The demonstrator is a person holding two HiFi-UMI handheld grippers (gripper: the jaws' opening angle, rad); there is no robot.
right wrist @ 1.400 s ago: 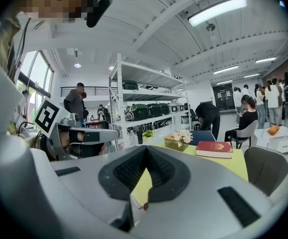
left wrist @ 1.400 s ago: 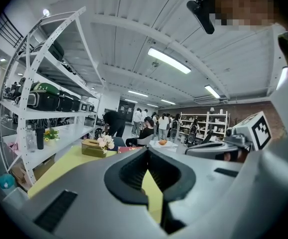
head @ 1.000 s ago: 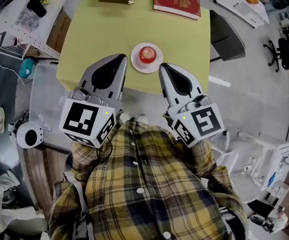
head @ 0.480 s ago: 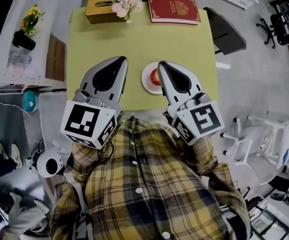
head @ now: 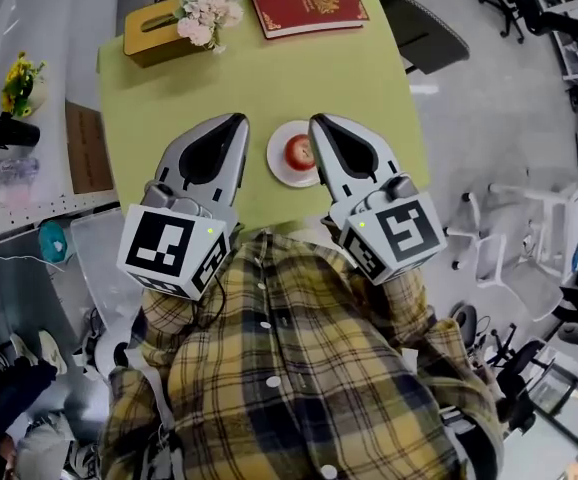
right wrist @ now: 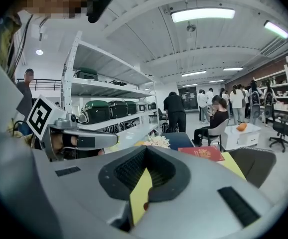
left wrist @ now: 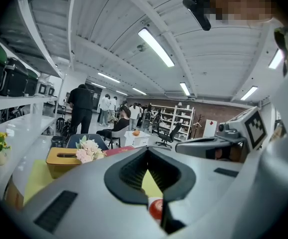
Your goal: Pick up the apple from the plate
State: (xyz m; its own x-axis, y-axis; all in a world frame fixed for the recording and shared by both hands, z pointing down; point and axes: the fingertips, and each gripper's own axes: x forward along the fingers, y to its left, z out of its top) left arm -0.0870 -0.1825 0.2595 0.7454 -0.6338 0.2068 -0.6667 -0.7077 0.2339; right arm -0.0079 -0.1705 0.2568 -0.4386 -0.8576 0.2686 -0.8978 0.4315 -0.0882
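Observation:
A red apple (head: 296,151) sits on a small white plate (head: 277,170) near the front edge of the yellow-green table (head: 269,78). My left gripper (head: 241,118) is just left of the plate, jaws shut and empty. On the plate's right side is my right gripper (head: 312,120), also shut with nothing in it. Both hover over the table's near edge and neither touches the apple. In the left gripper view the apple (left wrist: 156,209) shows low through the gap behind the closed tips (left wrist: 147,151). The right gripper view shows its tips (right wrist: 146,151) closed over the yellow table.
A red book (head: 306,4) lies at the table's far edge, with a tan tissue box (head: 154,33) and pale flowers (head: 205,13) to its left. A dark chair (head: 424,28) stands at the far right corner. Shelving runs along the left; people stand far off.
Both grippers have moved forward over the table's near edge. The plate, which lay ahead of the tips, now lies between them. Both jaws stay shut.

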